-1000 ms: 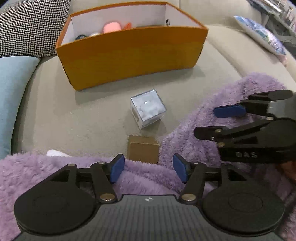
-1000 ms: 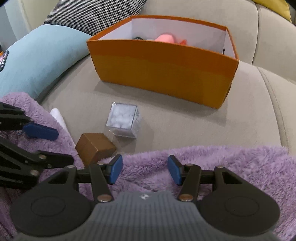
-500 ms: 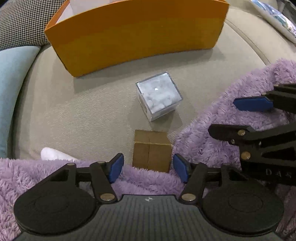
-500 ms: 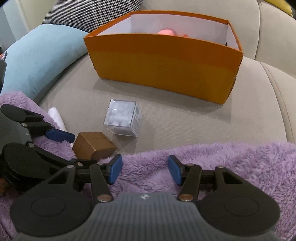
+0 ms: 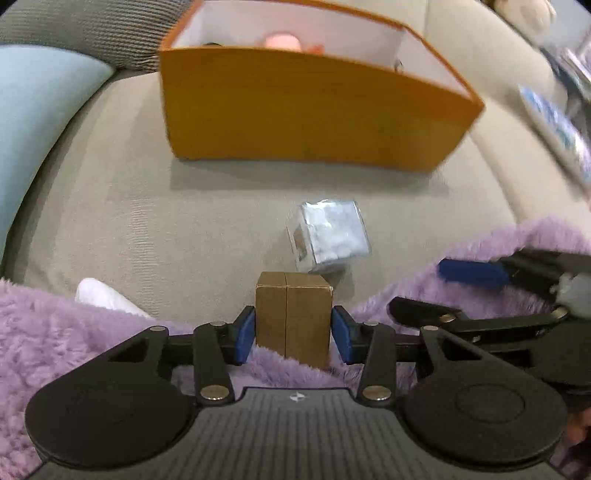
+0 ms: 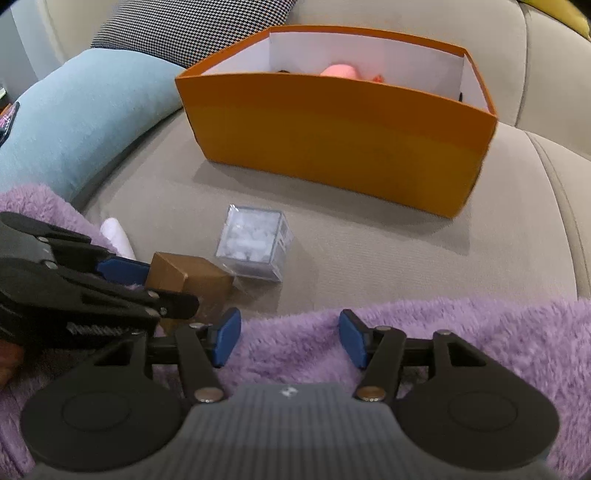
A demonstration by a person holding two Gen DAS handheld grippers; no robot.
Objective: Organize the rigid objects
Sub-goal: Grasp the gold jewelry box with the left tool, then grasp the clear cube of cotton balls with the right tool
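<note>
A small brown cardboard box (image 5: 293,314) sits on the sofa seat at the edge of a purple fluffy blanket (image 5: 55,332). My left gripper (image 5: 293,334) has its blue pads against both sides of the box. The box also shows in the right wrist view (image 6: 192,280), with the left gripper (image 6: 147,291) around it. A clear cube filled with white bits (image 5: 330,236) lies just beyond it (image 6: 255,245). My right gripper (image 6: 290,341) is open and empty over the blanket (image 6: 461,332). An orange storage box (image 6: 332,144) stands further back, with a pink thing (image 6: 338,71) inside.
A white object (image 5: 103,297) pokes out from the blanket's left edge. A light blue cushion (image 6: 81,122) and a houndstooth cushion (image 6: 192,26) lie left of the orange box. A patterned cushion (image 5: 554,125) lies at far right. Beige sofa seat (image 5: 147,221) surrounds the objects.
My left gripper has moved forward and closed its pads onto the brown box, which stood ahead of the open fingers before. The right gripper has barely moved.
</note>
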